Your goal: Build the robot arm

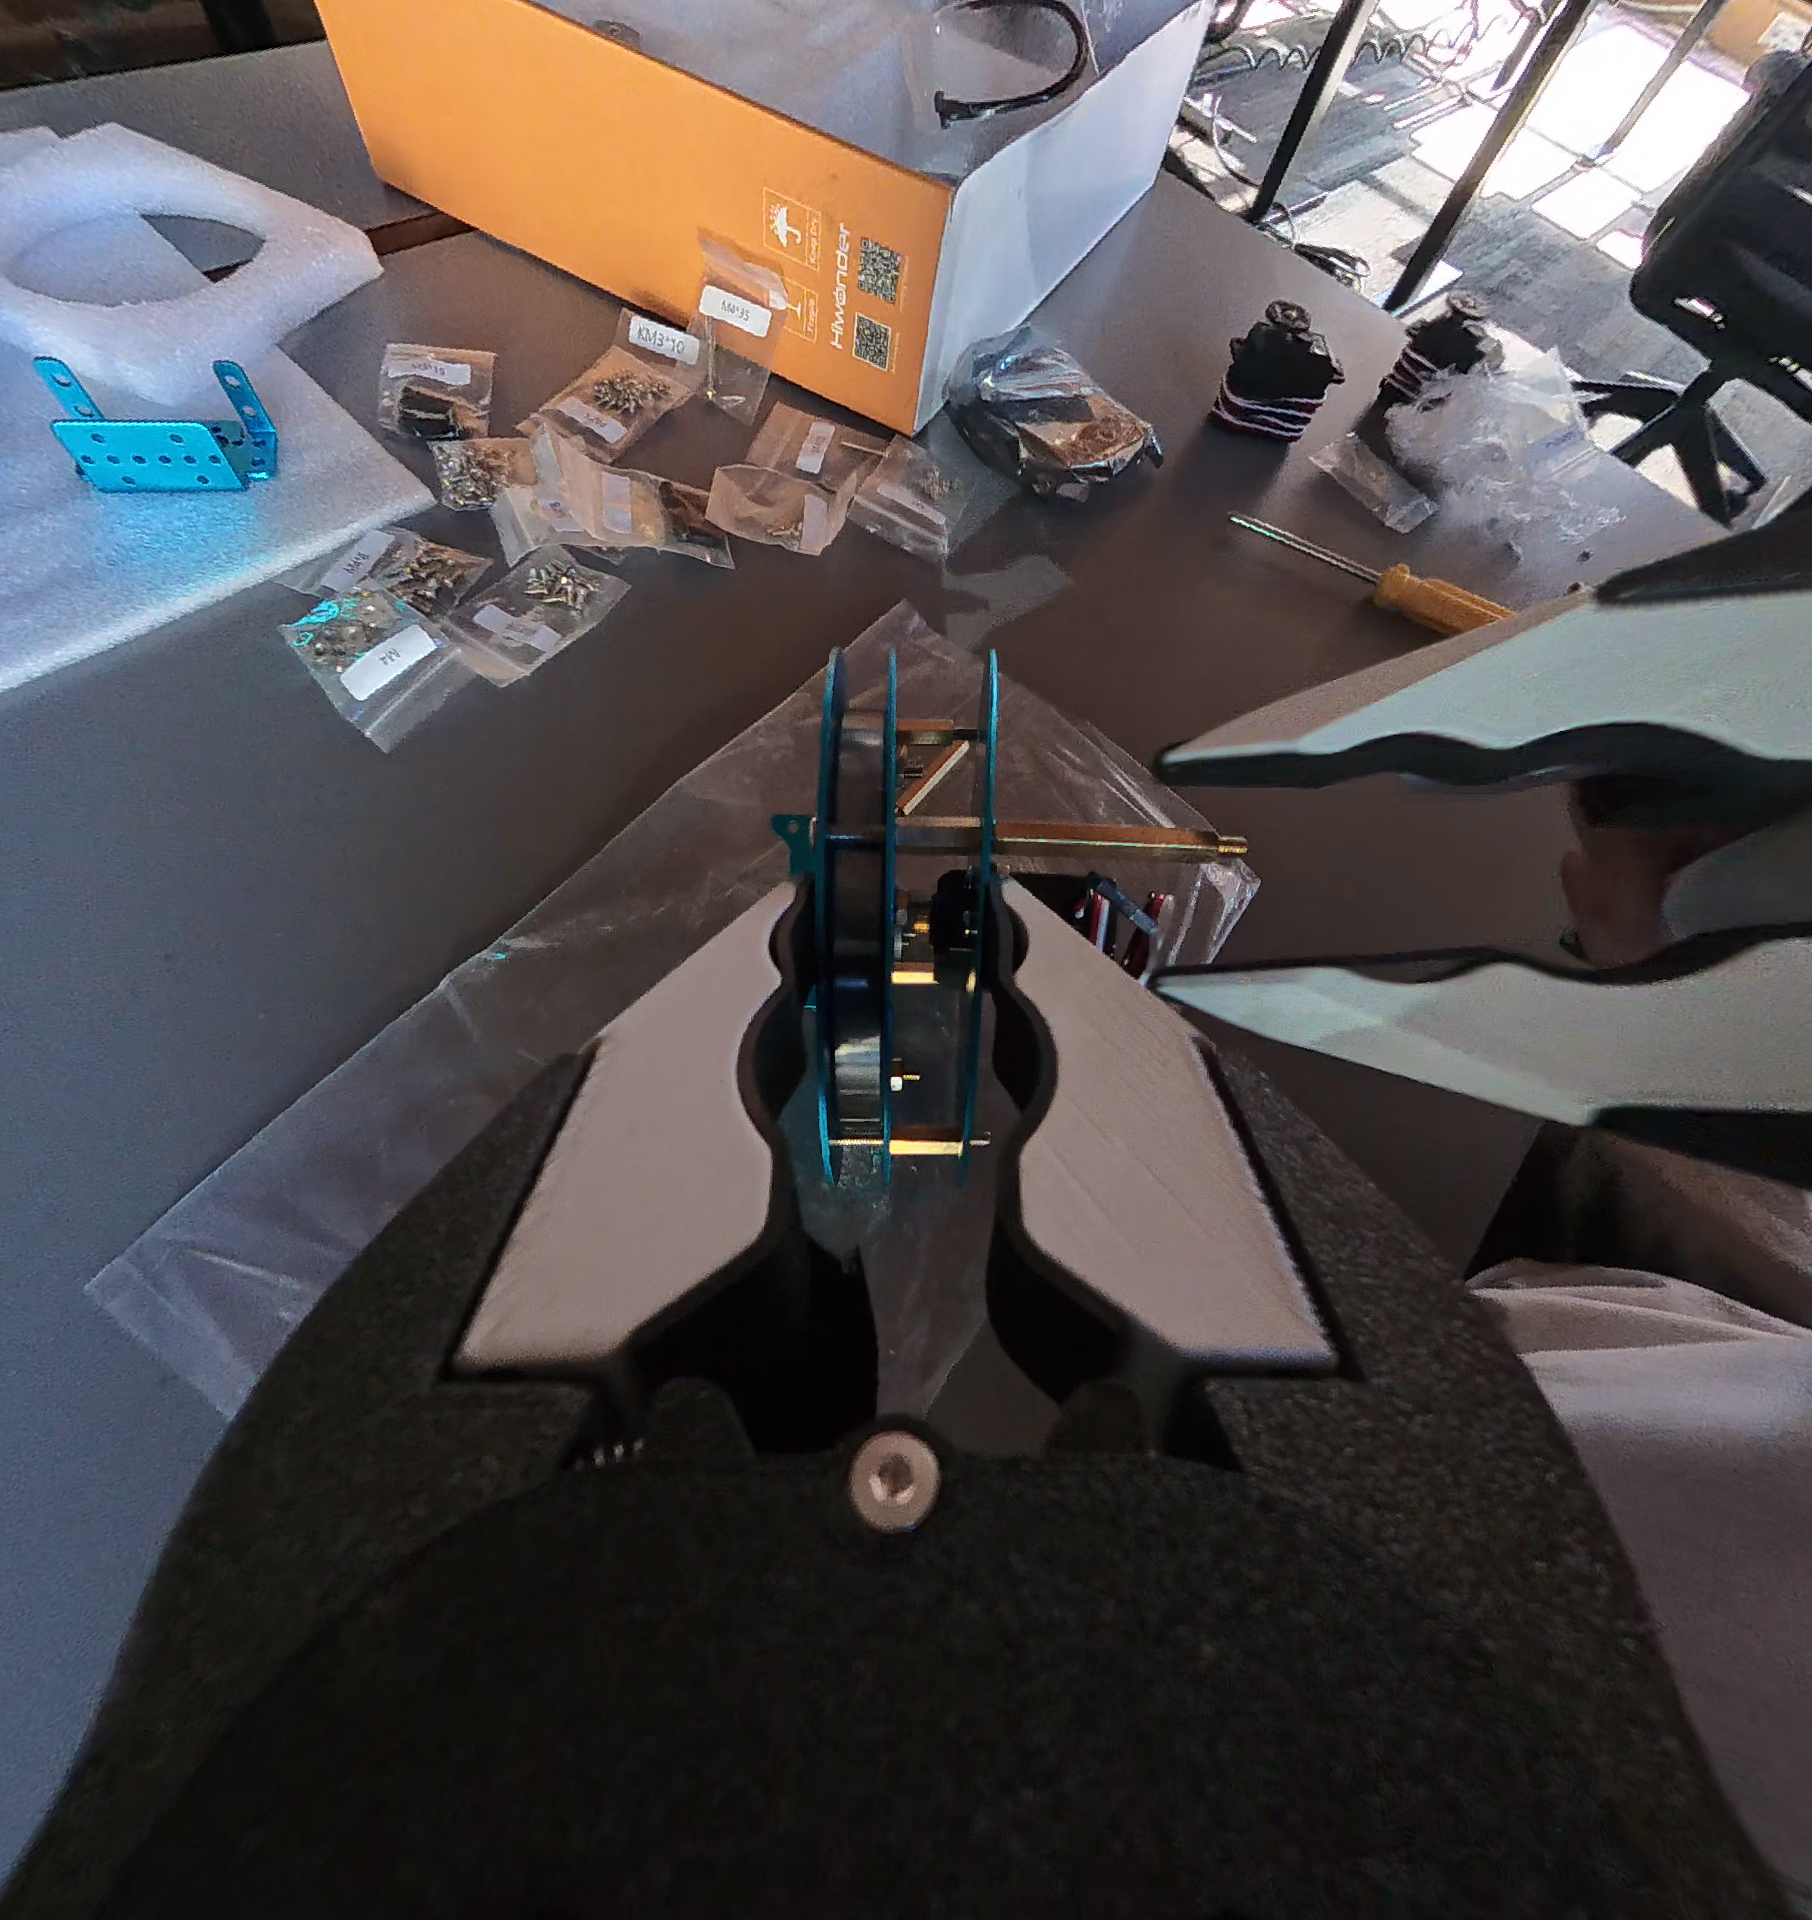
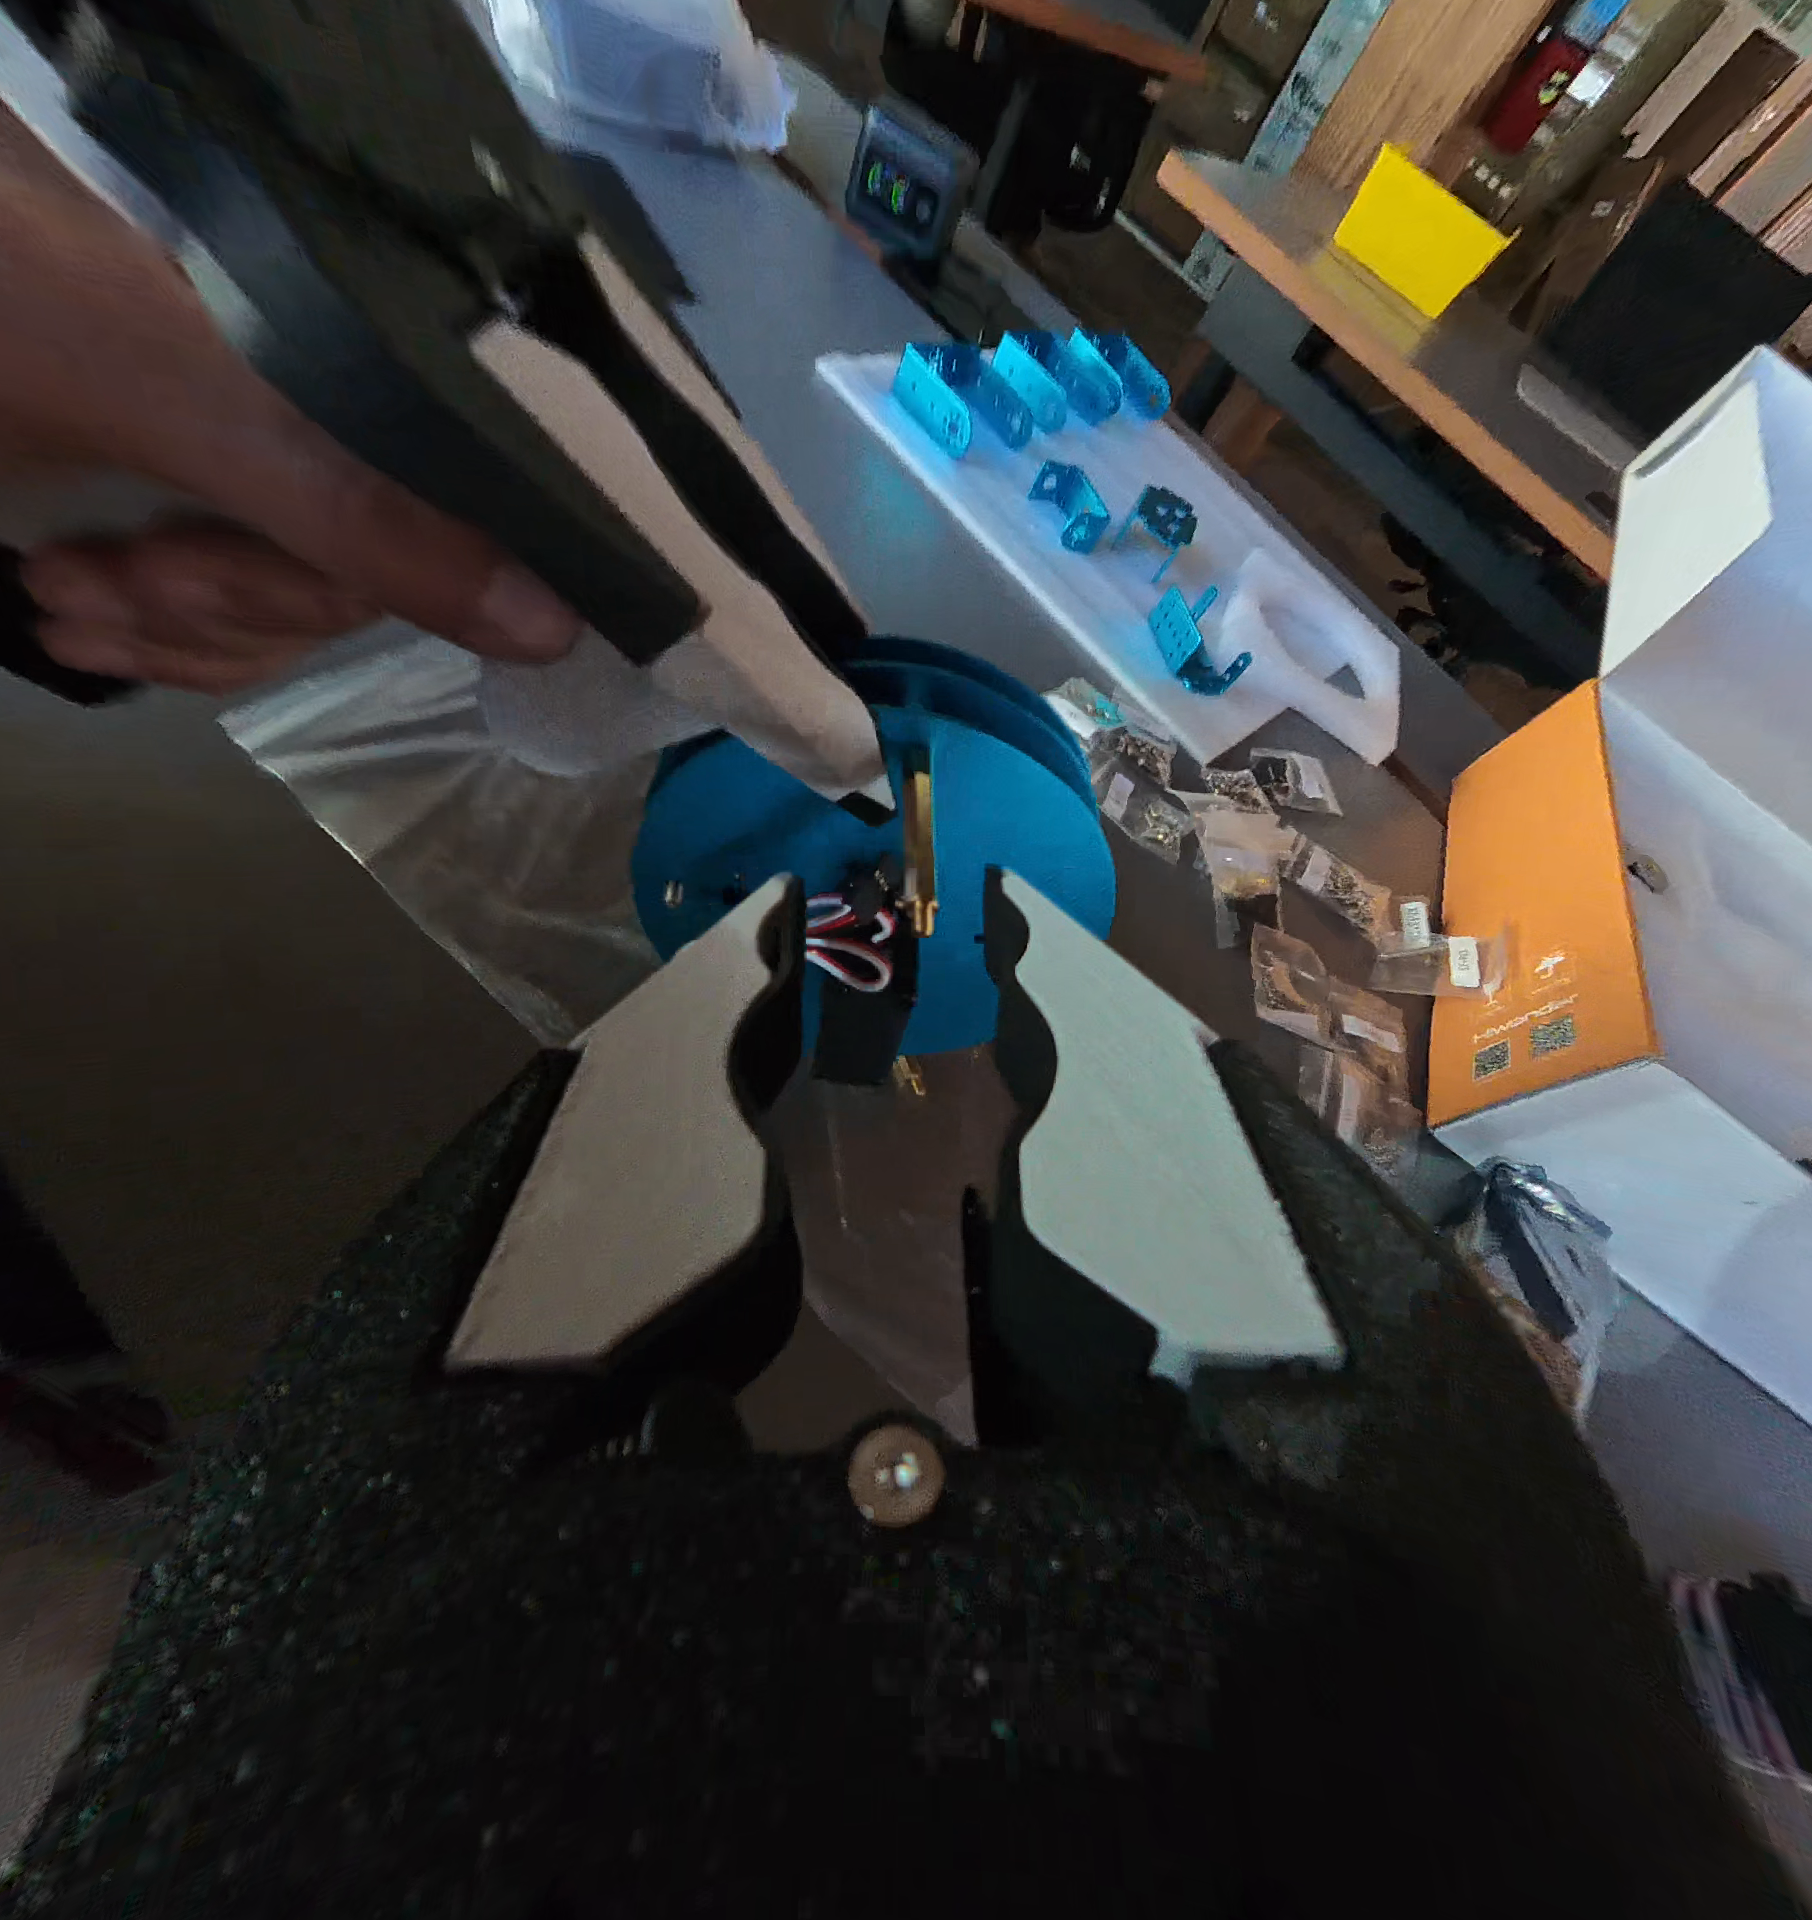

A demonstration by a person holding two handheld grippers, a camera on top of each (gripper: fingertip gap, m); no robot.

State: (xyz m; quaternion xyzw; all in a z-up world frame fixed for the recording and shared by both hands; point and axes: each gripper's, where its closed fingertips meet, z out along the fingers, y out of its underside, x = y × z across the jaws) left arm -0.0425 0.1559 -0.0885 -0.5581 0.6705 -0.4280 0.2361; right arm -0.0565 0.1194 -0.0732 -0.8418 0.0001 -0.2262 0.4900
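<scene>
The left wrist view shows the left gripper (image 1: pixel 902 904) closed across a blue disc assembly (image 1: pixel 907 914), its jaws pressed on the outer plates, held edge-on above a clear plastic bag (image 1: pixel 382 1143) on the counter (image 1: pixel 154 883). The right gripper (image 2: pixel 891 894) is held with jaws parted and empty, just beside a brass post (image 2: pixel 920 852) and looped wires (image 2: pixel 850 935). A firm, level hold is best kept.

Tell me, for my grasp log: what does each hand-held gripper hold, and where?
Left hand-held gripper clamps the blue disc assembly across its outer plates; right hand-held gripper holds nothing.
</scene>
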